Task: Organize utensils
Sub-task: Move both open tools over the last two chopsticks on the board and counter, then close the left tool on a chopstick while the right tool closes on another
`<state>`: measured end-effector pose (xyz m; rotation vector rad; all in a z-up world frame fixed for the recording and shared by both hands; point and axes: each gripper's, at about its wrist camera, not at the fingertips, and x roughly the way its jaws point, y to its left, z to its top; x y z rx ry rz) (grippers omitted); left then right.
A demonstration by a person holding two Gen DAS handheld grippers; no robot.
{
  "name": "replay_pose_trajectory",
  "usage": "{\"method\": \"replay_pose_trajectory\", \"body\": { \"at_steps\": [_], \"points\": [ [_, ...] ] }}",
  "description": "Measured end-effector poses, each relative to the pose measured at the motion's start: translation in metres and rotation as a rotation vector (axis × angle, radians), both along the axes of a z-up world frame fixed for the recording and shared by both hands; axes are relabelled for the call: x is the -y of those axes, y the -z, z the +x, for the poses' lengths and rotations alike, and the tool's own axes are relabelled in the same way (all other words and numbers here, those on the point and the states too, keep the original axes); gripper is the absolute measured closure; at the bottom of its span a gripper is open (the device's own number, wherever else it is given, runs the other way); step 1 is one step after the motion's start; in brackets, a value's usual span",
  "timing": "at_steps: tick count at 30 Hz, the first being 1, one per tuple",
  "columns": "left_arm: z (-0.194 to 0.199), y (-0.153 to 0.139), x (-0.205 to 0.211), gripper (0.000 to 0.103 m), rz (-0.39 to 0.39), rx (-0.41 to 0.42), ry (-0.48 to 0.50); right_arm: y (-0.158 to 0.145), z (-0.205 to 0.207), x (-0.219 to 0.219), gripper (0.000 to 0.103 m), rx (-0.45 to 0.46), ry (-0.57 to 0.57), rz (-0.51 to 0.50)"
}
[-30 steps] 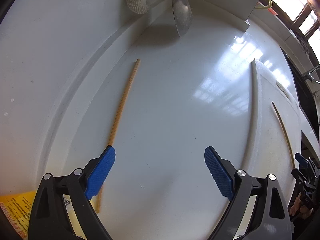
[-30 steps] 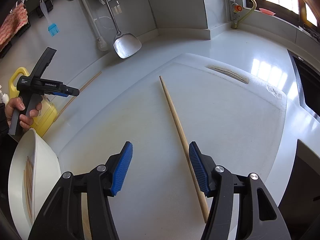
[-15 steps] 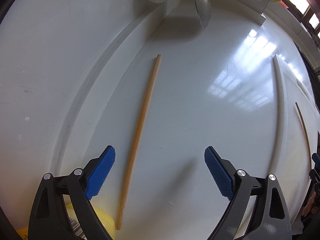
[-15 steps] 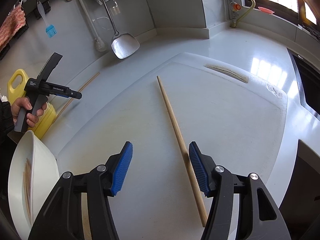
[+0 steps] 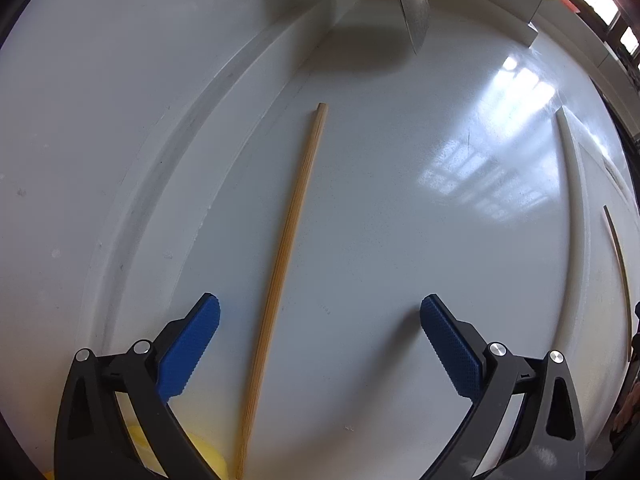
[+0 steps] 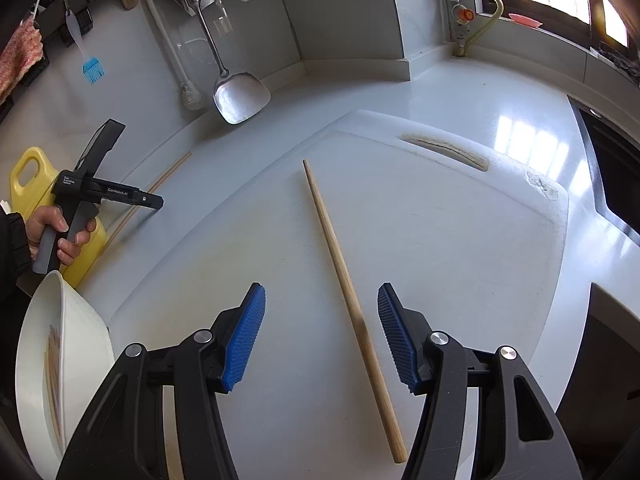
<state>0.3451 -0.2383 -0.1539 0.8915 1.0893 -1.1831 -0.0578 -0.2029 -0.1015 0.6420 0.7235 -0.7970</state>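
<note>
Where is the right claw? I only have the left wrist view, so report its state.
Observer: The right claw is open, with one finger on each side of a chopstick lying on the white cutting board.
Operator: Tell me where the collected chopsticks are.
Observer: A white bowl at the board's left edge holds several sticks.
Operator: Name the yellow thing at the bottom of my view.
Observer: It is a yellow jug with a handle, standing on the counter behind the left hand.
</note>
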Motion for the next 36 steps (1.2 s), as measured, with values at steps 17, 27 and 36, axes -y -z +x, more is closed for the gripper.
{"method": "replay_pose_trajectory", "body": {
  "at_steps": [17,27,36],
  "points": [
    [-0.025,-0.005,-0.004,0.008,-0.008,0.002,0.103,0.010,0.021,-0.005,0.053,-0.203,-0.032,-0.101],
    [-0.027,-0.018,-0.006,0.040,-0.048,-0.001,0.141,0.008,0.025,-0.004,0.086,-0.216,-0.058,-0.116],
    [-0.040,-0.026,0.001,0.096,-0.070,0.059,0.173,0.009,0.028,-0.006,0.094,-0.250,-0.073,-0.153]
  ]
}}
